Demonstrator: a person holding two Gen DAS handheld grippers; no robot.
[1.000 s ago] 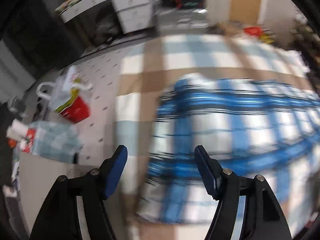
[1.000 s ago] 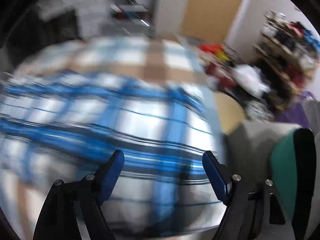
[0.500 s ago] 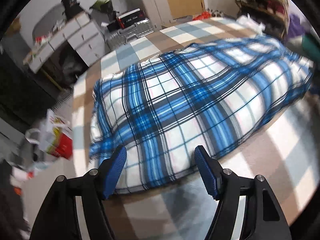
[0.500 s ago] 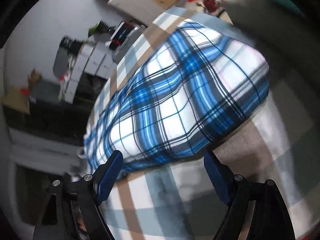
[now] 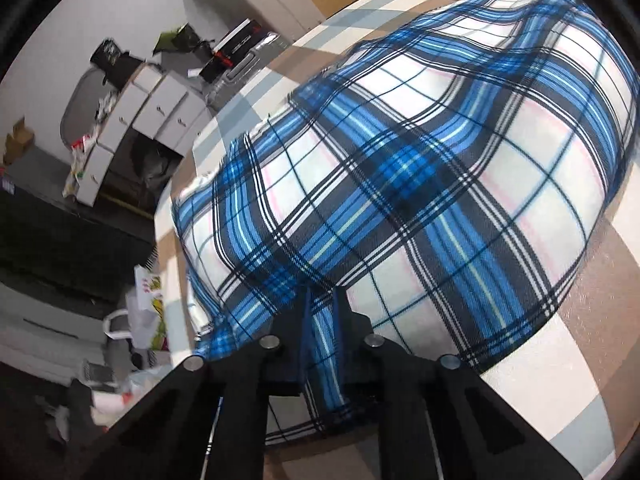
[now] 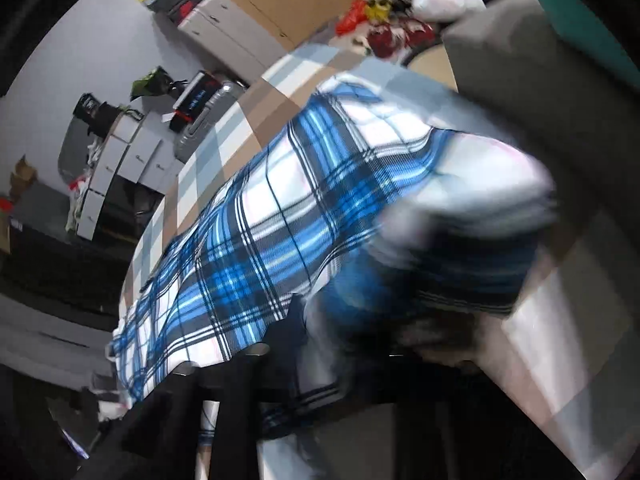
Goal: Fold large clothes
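Plaid cloth [image 5: 400, 184], blue, white and black, lies spread over a bed cover [image 5: 560, 392] of brown, white and pale blue squares. Left view is sharp: the left gripper [image 5: 320, 320] has its jaws pinched narrow on a fold of the cloth's near edge. Right view is blurred across the cloth's right half [image 6: 460, 240]; the right gripper [image 6: 320, 344] seems pinched on the near edge too (one finger is smeared, so not certain). Only the right view shows red and white bags [image 6: 384, 28] beyond the bed's far corner. Both views show white drawers [image 5: 160, 108] and a grey suitcase [image 5: 244, 68] against the wall. Floor clutter lower left is cut off.
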